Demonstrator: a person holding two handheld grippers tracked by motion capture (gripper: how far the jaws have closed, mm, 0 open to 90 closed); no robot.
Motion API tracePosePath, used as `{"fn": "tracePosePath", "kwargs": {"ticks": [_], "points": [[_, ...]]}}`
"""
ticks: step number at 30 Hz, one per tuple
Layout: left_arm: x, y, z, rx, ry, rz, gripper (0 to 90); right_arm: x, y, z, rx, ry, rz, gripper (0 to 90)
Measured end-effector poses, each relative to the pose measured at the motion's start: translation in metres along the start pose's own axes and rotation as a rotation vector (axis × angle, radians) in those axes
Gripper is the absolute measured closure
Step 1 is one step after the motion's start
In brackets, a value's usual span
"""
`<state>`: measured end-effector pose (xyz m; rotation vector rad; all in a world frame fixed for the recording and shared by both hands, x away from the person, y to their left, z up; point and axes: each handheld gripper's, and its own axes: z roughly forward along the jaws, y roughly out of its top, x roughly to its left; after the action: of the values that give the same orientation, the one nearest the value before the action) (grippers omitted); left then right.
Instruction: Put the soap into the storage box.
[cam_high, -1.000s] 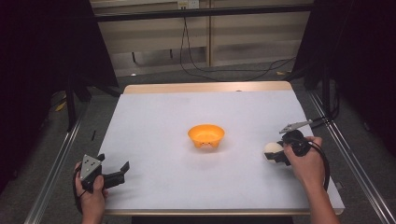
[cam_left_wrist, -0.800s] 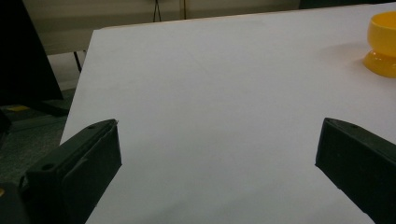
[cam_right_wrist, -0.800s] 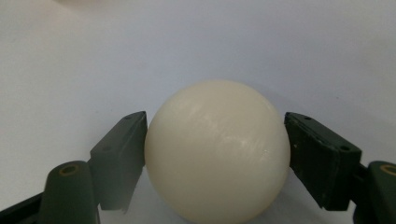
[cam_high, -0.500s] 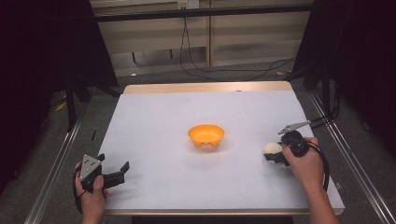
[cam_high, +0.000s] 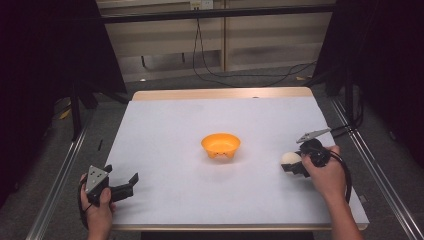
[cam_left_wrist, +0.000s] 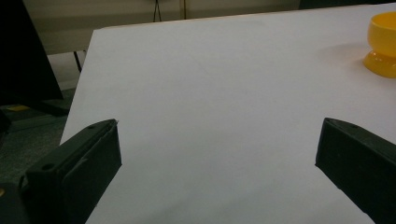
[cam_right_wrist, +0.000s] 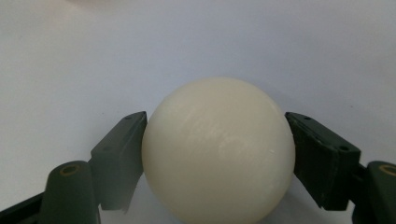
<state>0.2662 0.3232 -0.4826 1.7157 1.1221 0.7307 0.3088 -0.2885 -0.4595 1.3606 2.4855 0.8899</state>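
The cream ball (cam_right_wrist: 218, 149) sat between the jaws of the right claw (cam_high: 292, 165), both jaws pressed against its sides in the right gripper view, so the claw held it firmly at about its widest girth. Being round, the ball had no long axis to mind; what mattered was where it lay from the orange bowl (cam_high: 220, 145).

Seen from above, the ball (cam_high: 289, 159) was well apart from the bowl, off to the bowl's right and a little nearer the person, low over the white desk (cam_high: 175, 125); whether it touched the surface could not be told. Judging by the grip, the coming move was a carry leftward and slightly away from the person, up over the bowl's rim.

The left claw (cam_high: 128, 184) was farther from the bowl, on its left and closer to the person's edge, with its jaws spread wide and nothing between them. In the left gripper view the bowl (cam_left_wrist: 383, 44) showed at the far right. The right hand (cam_high: 327, 172) was plainly the nearer one for the job.
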Motion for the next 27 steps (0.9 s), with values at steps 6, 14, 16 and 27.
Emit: {"fn": "tracePosePath", "kwargs": {"ticks": [6, 14, 16, 27], "points": [[0.0, 0.0, 0.0, 0.0, 0.001, 0.001, 0.0, 0.002, 0.005, -0.001, -0.003, -0.003, -0.014, 23.9], [0.0, 0.0, 0.0, 0.0, 0.001, -0.001, 0.0, 0.007, 0.013, 0.0, -0.006, 0.002, -0.028, 23.9], [0.0, 0.0, 0.0, 0.0, 0.001, 0.0, 0.0, 0.008, 0.016, -0.001, -0.009, 0.004, -0.027, 23.9], [0.0, 0.0, 0.0, -0.001, -0.003, -0.003, 0.0, 0.014, 0.03, 0.001, -0.009, 0.022, -0.05, 23.9]]}}
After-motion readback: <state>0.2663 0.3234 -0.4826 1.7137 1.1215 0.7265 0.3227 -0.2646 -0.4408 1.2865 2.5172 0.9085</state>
